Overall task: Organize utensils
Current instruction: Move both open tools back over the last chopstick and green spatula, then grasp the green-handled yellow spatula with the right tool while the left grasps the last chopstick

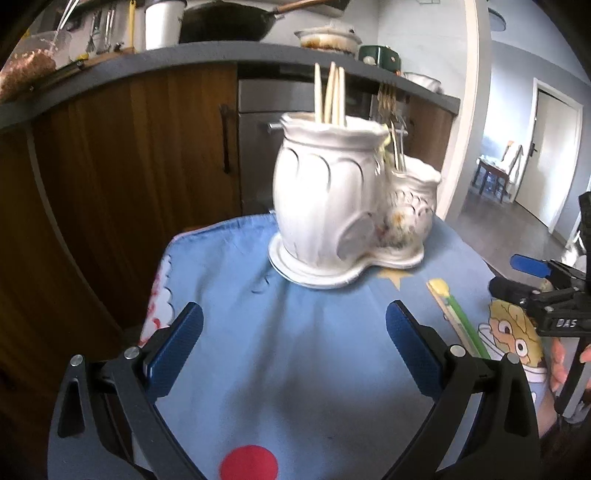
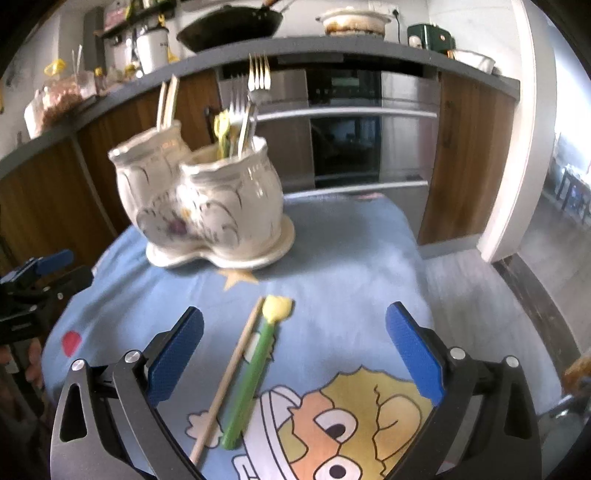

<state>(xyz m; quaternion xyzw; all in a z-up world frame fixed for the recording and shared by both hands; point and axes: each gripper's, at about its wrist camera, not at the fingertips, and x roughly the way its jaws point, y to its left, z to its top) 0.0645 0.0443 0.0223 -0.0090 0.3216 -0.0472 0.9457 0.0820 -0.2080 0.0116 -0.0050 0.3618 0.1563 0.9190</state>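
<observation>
**Spotter:** Where are the utensils?

**Me:** I see 2 loose ones on the blue cartoon cloth (image 2: 343,258) covering the table: a wooden chopstick (image 2: 228,380) and a green-handled utensil with a yellow head (image 2: 255,369). They lie side by side, just beside each other, both pointing toward the holder. In my right wrist view they sit between the fingers of the right tool (image 2: 294,354), nearer the left finger, with nothing touching them.

**Spotter:** And the holder?

**Me:** A white ceramic holder (image 2: 207,206) with 2 joined pots on 1 base stands upright farther back on the cloth. The taller pot has pale chopsticks (image 1: 330,94) sticking up. The shorter pot holds forks (image 2: 255,92), tines up, with something yellow among them.

**Spotter:** Tool states?

**Me:** Right tool is spread wide, holding nothing. Left tool (image 1: 294,354) is spread wide too, empty, hovering over bare cloth and facing the taller pot. From the left wrist view I catch the right tool at the right edge, with fingers of a hand (image 1: 557,365) on its grip.

**Spotter:** Background?

**Me:** A kitchen counter (image 2: 351,48) with a dark wok (image 2: 229,26), and an oven (image 2: 343,125) below it.
</observation>
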